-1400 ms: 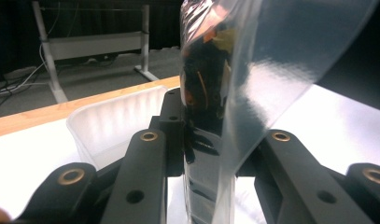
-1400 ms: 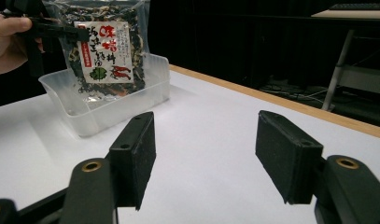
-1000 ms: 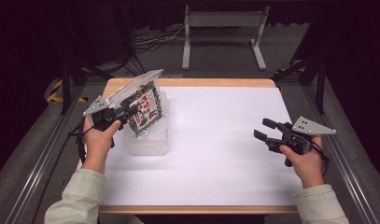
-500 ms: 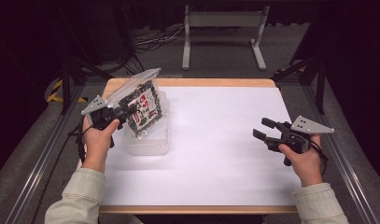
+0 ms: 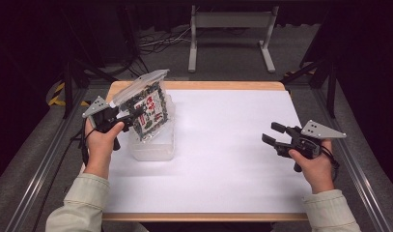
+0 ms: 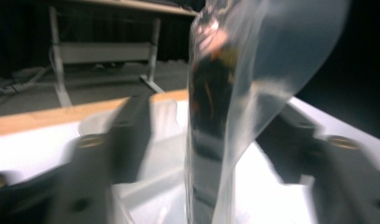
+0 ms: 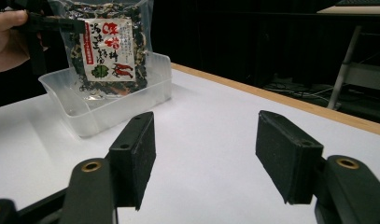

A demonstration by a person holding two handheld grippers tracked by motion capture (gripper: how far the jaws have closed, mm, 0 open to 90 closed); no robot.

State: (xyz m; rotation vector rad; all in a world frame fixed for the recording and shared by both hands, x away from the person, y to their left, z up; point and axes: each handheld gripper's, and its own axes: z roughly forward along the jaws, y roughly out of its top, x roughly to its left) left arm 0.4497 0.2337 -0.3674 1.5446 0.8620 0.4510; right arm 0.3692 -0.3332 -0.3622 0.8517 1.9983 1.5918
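A: Left gripper [image 5: 131, 117], high view: the hand and the gripper body cover much of the jaws, so the gap is hard to read from above. The snack bag [image 5: 148, 108] stands upright in the clear plastic tub [image 5: 155, 147] at the table's left side.

B: Left gripper view settles it. The jaws have just been opening; the bag's [image 6: 215, 116] clear edge sits between them and both pads stand off it. Released, not pinching. The picture is smeared, so the print inside the bag is unreadable and its lower end is cut off at the frame.

A: Right gripper view gives the label side: the bag [image 7: 110, 51] with a white label, red and green print, and dark contents. It leans against the tub's [image 7: 131, 100] rear wall, its bottom inside. The left gripper [image 7: 47, 23] is at the bag's top left corner, and whether it touches there I cannot tell.

B: Right gripper [image 5: 273, 135]: well apart from the tub, over the white table sheet [image 5: 223, 159]. In its own view the jaws stand wide with only the sheet behind them, grasping nothing.

A: The tub's front wall is partly hidden by the left hand [image 5: 101, 145] from above.
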